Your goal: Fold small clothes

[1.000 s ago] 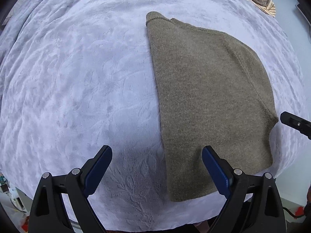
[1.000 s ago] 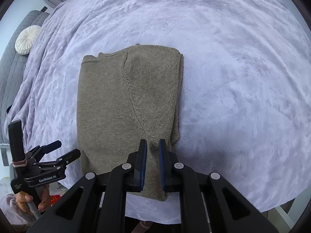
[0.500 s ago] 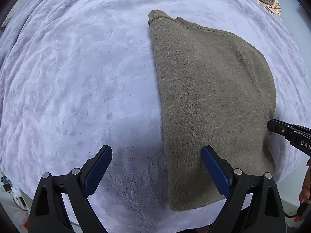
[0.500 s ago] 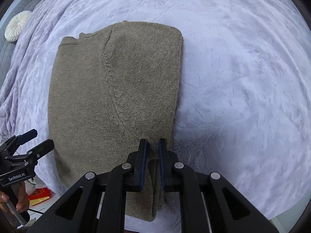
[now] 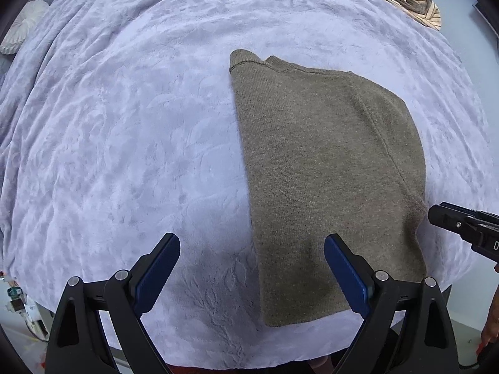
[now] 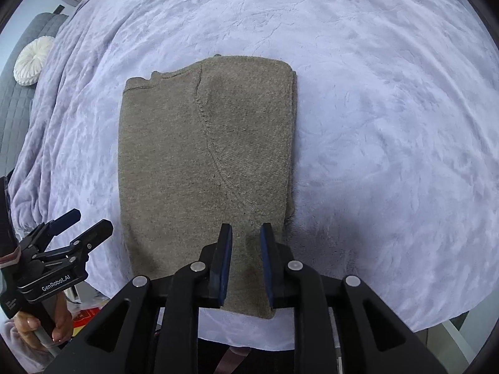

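An olive knit sweater [image 6: 202, 168], folded into a long rectangle, lies flat on a lavender blanket [image 6: 374, 124]. The right gripper [image 6: 246, 261] hangs over its near right corner, jaws opening, nothing pinched. The left gripper [image 5: 251, 275], jaws wide apart and empty, straddles its near left edge.

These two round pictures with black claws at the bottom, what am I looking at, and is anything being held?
No robot here: a person holds a two-finger tool in each hand, each with a wide-angle camera looking along its fingers. One picture comes from the left tool, the other from the right tool. Both look down on a bed with a pale lilac blanket. On it lies a brown knitted sweater, already folded into a narrow rectangle. The left tool stands wide open above the sweater's near corner. The right tool's jaws are opening over the near edge; the fabric lies flat below them. So nothing is held. A striped garment lies at the far edge.
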Motion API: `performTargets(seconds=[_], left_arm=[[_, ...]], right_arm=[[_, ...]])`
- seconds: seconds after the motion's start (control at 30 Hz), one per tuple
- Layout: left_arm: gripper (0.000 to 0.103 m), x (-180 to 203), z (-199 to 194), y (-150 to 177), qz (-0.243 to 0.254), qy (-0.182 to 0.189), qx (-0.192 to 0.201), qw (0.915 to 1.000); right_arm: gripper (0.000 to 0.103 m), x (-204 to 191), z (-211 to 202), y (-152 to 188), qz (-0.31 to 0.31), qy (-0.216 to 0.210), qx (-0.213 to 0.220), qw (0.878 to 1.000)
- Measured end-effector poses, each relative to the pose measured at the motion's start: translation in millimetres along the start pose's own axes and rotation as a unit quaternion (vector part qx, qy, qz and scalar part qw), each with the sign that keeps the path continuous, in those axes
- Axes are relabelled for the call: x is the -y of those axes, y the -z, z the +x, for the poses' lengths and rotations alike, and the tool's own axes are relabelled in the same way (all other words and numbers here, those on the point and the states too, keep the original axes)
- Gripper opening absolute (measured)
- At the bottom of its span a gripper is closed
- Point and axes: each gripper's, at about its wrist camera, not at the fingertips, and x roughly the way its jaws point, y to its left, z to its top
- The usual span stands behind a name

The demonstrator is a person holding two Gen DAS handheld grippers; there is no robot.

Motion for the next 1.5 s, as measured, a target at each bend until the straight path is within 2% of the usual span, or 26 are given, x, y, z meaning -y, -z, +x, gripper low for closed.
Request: performTargets(seconds=[0.07,0.13,0.17,0.23,0.33,0.43,0.87,1.5], left_arm=[[0.095,0.5,-2.7,0.5,-0.002,0.004,0.002,1.0000],[0.097,1.6,-3.6,0.5,-0.004,0.003,0.001,1.0000],[0.103,2.0,-4.5,1.3,-0.005,0.001,0.001,1.0000],[0.103,2.1,-6.6,1.9,-0.004,0.001,0.002,1.0000],[0.103,3.4,-7.9,2.8,-0.002,0.000,0.000,1.0000],[0.103,4.5,-8.9,3.9,-0.005,-0.004,-0.004,1.0000],[0.103,-2.7,-16.1,3.9,-0.030,-0.012,-0.006,0.9994],[0.103,-1.9,-21.9,4.9,-0.032,-0.021,-0.002,0.9993]], right_arm=[[0.053,-6.6,-4.3,0.3,-0.007,0.000,0.007,1.000],[0.063,-13.0,-8.3,-0.8,-0.014,0.006,0.014,1.000],[0.070,-15.6,-9.9,-1.1,-0.017,0.010,0.017,1.000],[0.079,-20.3,-11.8,-2.3,-0.021,0.016,0.020,0.999],[0.080,-23.0,-13.8,-2.3,-0.020,0.023,0.023,0.999],[0.088,-25.2,-15.9,-1.5,-0.021,0.044,0.034,0.998],[0.088,-33.6,-19.5,-1.4,-0.027,0.095,0.034,0.995],[0.088,-40.9,-25.1,-2.5,-0.032,0.111,0.036,0.993]])
